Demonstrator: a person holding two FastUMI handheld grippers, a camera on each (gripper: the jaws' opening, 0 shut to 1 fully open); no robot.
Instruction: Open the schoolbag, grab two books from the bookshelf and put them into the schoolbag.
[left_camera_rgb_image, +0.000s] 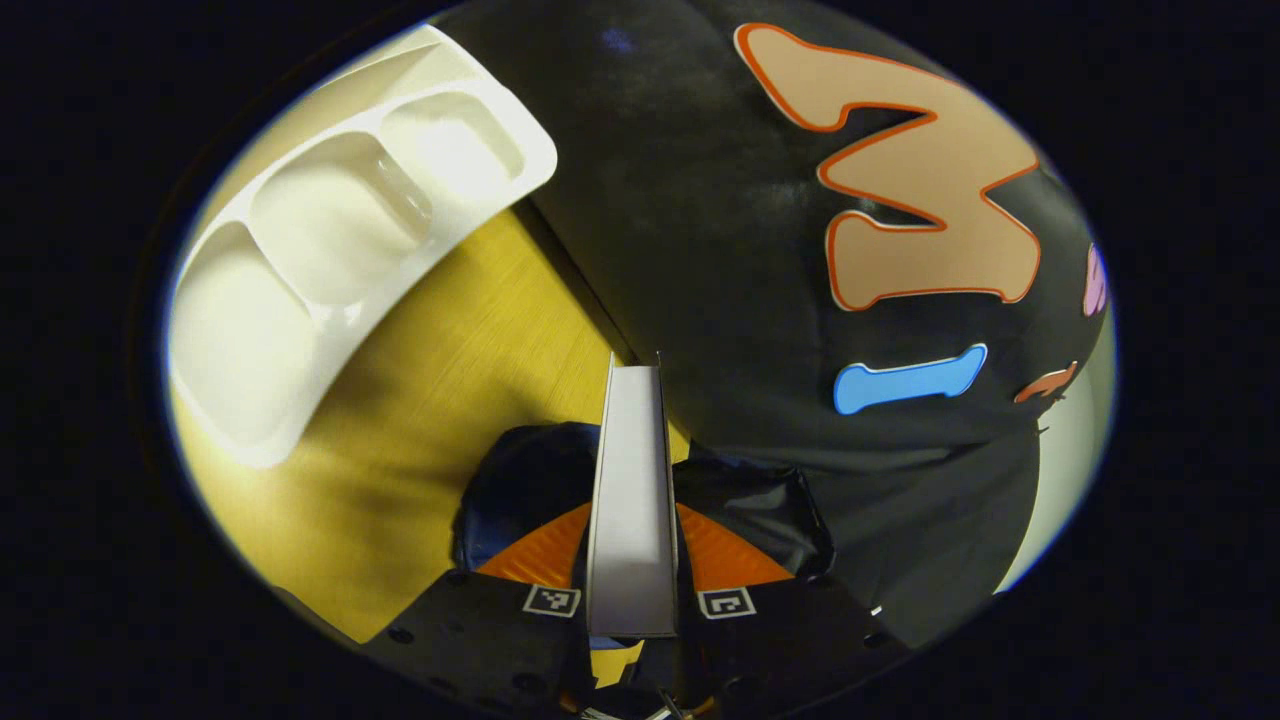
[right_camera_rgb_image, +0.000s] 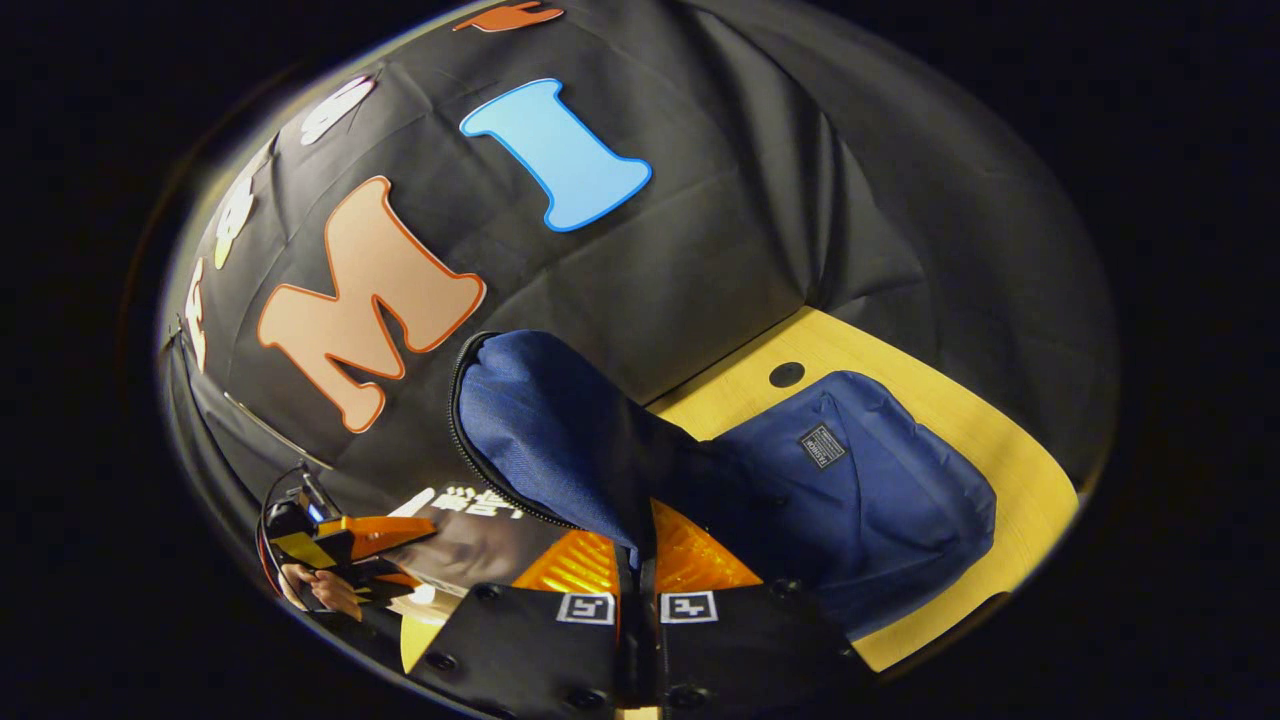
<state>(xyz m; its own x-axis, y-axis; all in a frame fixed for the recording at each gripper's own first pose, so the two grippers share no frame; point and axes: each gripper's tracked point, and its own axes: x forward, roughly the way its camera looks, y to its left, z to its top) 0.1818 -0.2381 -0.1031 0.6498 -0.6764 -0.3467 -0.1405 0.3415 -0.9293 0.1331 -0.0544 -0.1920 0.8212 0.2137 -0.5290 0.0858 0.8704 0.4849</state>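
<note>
The schoolbag (right_camera_rgb_image: 860, 490) lies flat on the yellow wooden table (right_camera_rgb_image: 1000, 420), and everything here is best placed against it. The right gripper (right_camera_rgb_image: 637, 575) has its orange fingers pressed together on the edge of the bag's blue flap (right_camera_rgb_image: 545, 430), lifting that flap up and away from the bag's body so the zippered rim stands open. Off to the far side of the raised flap, the left gripper (right_camera_rgb_image: 345, 545) shows with a hand behind it, carrying a book (right_camera_rgb_image: 470, 535) toward the bag's mouth.

From the left gripper's own view, its fingers clamp a book (left_camera_rgb_image: 632, 500) edge-on, the pale page block running straight forward between them (only the thin edge shows, so the cover cannot be judged here). A white compartment tray (left_camera_rgb_image: 330, 230) sits on the table beyond.

The bag's fabric looks soft and limp, so it likely sags shut unless held by the rim. The book seems stiff and moderately light; a grip across its covers near the spine should keep it from fanning open.
</note>
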